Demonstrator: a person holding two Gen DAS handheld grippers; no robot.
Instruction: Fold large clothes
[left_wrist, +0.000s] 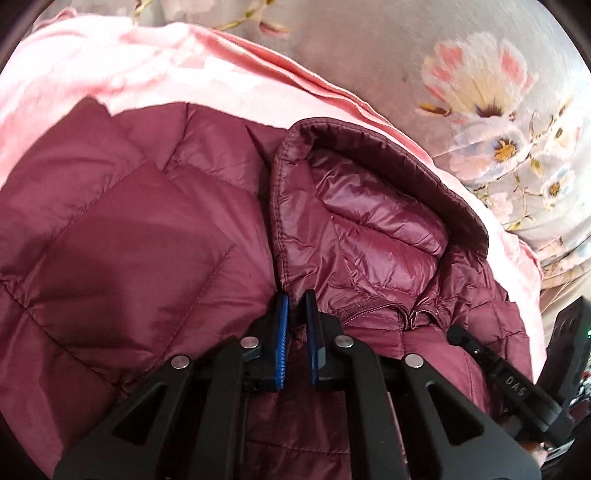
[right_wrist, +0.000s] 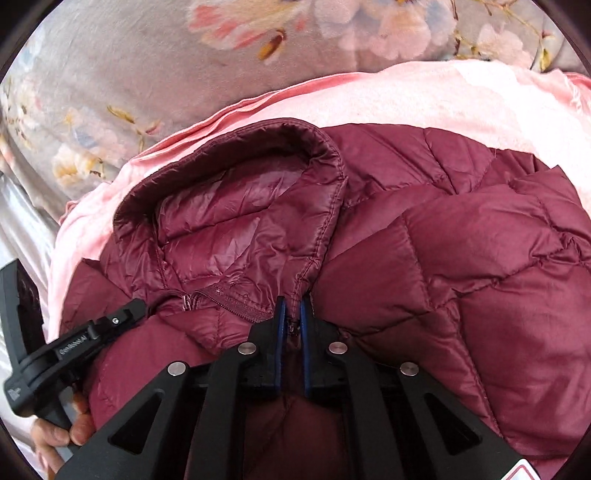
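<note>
A maroon quilted down jacket (left_wrist: 129, 240) lies spread on a pink blanket, its hood (left_wrist: 369, 221) open and facing up. My left gripper (left_wrist: 295, 304) is shut on the jacket where one side of the hood's rim meets the collar, with fabric pinched between the blue pads. In the right wrist view the same jacket (right_wrist: 461, 277) and hood (right_wrist: 240, 221) show. My right gripper (right_wrist: 292, 308) is shut on the jacket at the other side of the hood's base, beside the collar zipper (right_wrist: 236, 299). The jacket's lower body is hidden behind both tools.
The pink blanket (left_wrist: 147, 74) (right_wrist: 443, 96) lies under the jacket on a grey floral bed sheet (left_wrist: 406, 55) (right_wrist: 110, 74). The right tool's black frame (left_wrist: 513, 380) shows at the left view's right edge. The left tool's frame (right_wrist: 74, 347) and a hand (right_wrist: 59, 432) show at the right view's left edge.
</note>
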